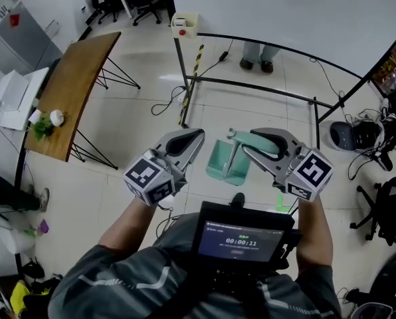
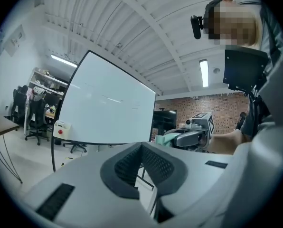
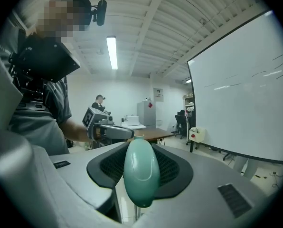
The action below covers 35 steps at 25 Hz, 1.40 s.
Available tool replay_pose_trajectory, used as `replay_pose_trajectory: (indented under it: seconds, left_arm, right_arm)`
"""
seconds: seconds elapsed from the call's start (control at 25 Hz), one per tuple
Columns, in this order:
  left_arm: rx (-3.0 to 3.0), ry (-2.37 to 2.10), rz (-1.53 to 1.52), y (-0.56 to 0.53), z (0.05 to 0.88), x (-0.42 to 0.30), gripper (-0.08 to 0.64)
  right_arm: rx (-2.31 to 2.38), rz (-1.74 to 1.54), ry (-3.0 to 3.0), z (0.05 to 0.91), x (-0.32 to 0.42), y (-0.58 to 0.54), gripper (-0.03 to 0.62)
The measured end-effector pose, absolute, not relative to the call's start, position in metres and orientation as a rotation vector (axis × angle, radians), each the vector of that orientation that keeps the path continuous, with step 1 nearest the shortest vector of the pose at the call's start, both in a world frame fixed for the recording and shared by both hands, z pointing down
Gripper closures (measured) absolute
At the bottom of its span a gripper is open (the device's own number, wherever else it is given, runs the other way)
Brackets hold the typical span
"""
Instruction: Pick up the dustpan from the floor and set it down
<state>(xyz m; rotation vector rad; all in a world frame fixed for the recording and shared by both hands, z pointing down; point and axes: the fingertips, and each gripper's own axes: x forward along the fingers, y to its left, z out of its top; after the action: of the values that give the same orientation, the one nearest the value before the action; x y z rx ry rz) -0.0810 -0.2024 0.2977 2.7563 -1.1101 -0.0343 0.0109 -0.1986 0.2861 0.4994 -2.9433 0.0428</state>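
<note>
While one dustpan (image 1: 226,163) hangs at frame centre, right gripper (image 1: 246,146) clamps its handle | left gripper (image 1: 197,137) closed, empty | free floor (image 1: 118,153) below; one rail (image 1: 251,86) above, one table (image 1: 72,92) left.

Pale tiled floor (image 1: 131,145) spread below me, a wooden table (image 1: 72,92) stood left, whiteboard (image 2: 103,103) ahead, strip light (image 3: 112,51) glowing overhead.
</note>
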Motion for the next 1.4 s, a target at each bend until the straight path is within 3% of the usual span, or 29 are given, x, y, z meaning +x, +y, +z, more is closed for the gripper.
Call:
replay_pose_trajectory:
  seconds: [0.36,0.92,1.4]
  left_arm:
    - [2.697,-1.282,-0.047,-0.301,0.292,-0.048,0.535]
    - [2.720,-1.131,-0.036,-0.393,0.306,-0.048,0.535]
    - [2.620,-1.049,0.015,-0.458,0.419,-0.037,0.534]
  right_arm:
    - [0.359,-0.005,-2.936,0.288,0.045,-0.301,0.431]
    - [0.481,0.023,-2.906,0.302,0.054,-0.390,0.431]
    - [0.489,0.183,-2.815,0.428,0.050,-0.444,0.431]
